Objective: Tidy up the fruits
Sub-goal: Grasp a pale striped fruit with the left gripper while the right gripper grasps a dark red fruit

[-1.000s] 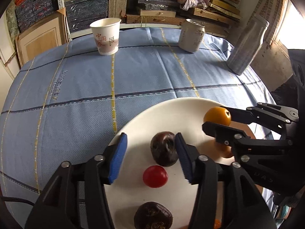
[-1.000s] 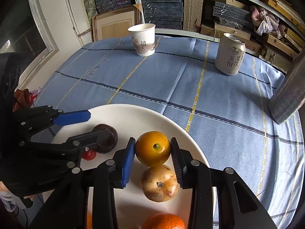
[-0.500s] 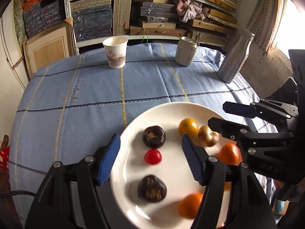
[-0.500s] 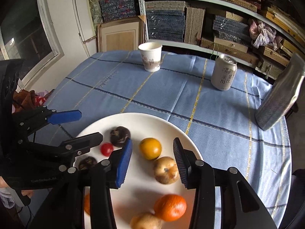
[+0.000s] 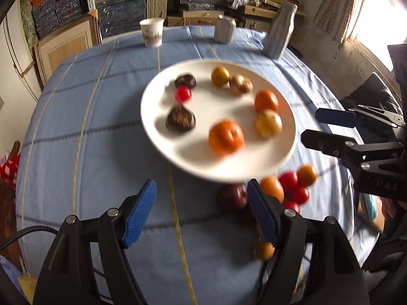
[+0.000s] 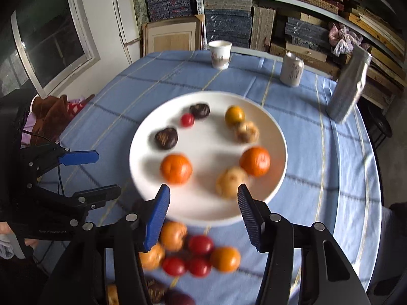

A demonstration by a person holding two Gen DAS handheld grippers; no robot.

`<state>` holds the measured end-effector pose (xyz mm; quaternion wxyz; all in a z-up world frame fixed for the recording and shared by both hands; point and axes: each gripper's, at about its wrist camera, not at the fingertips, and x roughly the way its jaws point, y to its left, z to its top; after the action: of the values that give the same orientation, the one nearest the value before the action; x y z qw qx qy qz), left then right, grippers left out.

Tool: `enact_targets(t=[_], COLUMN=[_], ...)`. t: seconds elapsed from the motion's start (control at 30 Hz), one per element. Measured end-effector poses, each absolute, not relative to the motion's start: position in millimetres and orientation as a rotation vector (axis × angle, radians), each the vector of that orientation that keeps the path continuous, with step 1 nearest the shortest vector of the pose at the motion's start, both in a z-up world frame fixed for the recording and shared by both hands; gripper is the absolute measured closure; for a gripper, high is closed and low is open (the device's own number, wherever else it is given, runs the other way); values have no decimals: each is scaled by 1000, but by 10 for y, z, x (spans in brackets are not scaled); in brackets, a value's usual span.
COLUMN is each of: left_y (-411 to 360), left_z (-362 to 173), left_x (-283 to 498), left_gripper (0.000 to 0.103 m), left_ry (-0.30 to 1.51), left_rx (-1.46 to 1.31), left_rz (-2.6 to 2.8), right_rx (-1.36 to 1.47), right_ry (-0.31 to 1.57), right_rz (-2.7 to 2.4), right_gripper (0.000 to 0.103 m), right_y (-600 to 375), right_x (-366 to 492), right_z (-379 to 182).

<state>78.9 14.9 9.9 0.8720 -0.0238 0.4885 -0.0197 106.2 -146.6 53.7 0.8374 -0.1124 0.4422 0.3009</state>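
A white plate (image 5: pixel 218 106) (image 6: pixel 211 150) on the blue cloth carries two dark fruits, a red tomato (image 5: pixel 182 94), a yellow orange (image 6: pixel 234 115), two tan fruits and two tangerines. Loose fruit (image 5: pixel 287 185) (image 6: pixel 198 251), red, orange and dark, is piled on the cloth by the plate's near rim. My left gripper (image 5: pixel 201 188) hangs over bare cloth before the plate, its jaws opening with nothing between them. My right gripper (image 6: pixel 203 190) is above the plate's near rim, its jaws opening and empty. Each view shows the other gripper at its side edge. The picture is motion-blurred.
At the table's far side stand a paper cup (image 5: pixel 151 31), a drink can (image 5: pixel 224 29) and a metal bottle (image 5: pixel 279 30). Shelves of stacked boxes fill the wall behind. A window (image 6: pixel 51 40) is at the left. The cloth-covered table edge curves round on both sides.
Both grippers have drawn back from the plate and risen, jaws spreading wider. The dark fruit and the yellow orange stay on the plate. The loose pile has come into view.
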Motion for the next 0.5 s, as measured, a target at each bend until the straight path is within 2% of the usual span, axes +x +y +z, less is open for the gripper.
enact_targets(t=[0.2,0.5], left_y=[81,182], left_z=[-93,-77], left_x=[347,26], left_gripper=[30,28], left_ry=[1077,1073], left_rx=[-70,-119], left_rz=[-43,8], right_rx=[-245,-257], right_ry=[990,1073], right_rz=[606,606], right_gripper=[47,47], right_y=[-1717,-1905], right_x=[634,145], right_z=[323,20])
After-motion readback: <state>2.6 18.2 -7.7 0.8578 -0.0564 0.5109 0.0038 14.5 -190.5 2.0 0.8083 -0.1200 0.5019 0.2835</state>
